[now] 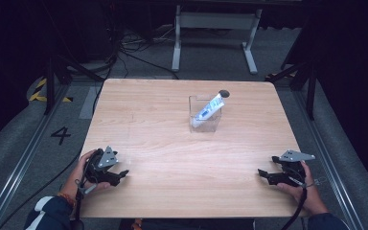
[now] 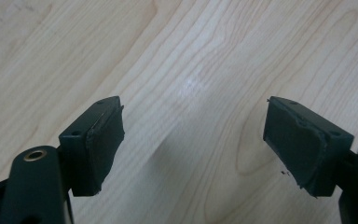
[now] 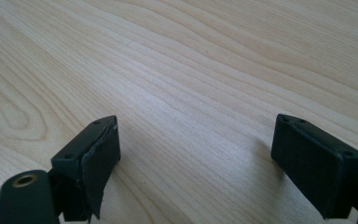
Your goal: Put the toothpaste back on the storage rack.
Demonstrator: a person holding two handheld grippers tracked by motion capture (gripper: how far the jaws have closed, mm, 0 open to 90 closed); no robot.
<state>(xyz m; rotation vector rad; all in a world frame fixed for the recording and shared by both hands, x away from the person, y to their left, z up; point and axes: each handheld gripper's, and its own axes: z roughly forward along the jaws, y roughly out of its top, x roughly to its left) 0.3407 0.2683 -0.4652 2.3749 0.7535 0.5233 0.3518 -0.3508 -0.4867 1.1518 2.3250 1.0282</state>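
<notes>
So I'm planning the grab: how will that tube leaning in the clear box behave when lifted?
The tube looks light and soft, so it may flex if squeezed. It leans over the clear box rim, so a sideways pull could tip the box.

1. I see a clear box [image 1: 204,120] on the far half of the wood table [image 1: 172,143]. It stands upright with its top open.
2. A white and blue tube [image 1: 209,109] leans inside it. Its top end pokes out over the rim, up and to the right.
</notes>
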